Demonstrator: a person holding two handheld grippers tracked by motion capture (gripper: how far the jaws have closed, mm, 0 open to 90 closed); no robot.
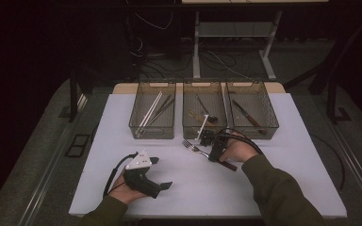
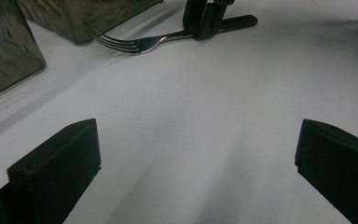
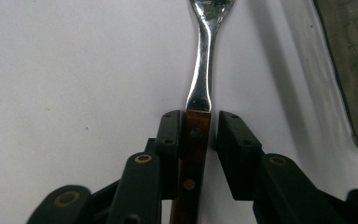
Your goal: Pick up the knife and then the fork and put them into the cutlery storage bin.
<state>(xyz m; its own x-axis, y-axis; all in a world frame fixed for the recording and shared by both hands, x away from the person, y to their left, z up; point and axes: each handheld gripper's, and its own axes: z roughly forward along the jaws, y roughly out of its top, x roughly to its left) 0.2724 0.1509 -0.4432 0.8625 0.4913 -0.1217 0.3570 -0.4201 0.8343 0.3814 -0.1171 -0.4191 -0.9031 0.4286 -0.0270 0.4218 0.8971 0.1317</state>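
The left gripper [image 1: 159,173] rests on the white table [image 1: 122,141], jaws wide apart, holding nothing. The fork [image 1: 194,148] lies just in front of the middle bin [image 1: 202,133]. The right gripper [image 3: 197,140] straddles its brown handle, one jaw touching, the other with a small gap. Best to close evenly, then lift straight up.

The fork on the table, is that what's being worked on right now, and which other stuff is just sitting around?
In hand:
fork, wooden handle between the jaws
right gripper, closing around that handle, a gap on one side
middle bin, nearest to it, perhaps its goal

Lying about:
left bin with chopsticks
right bin with a knife
left gripper, open, idle
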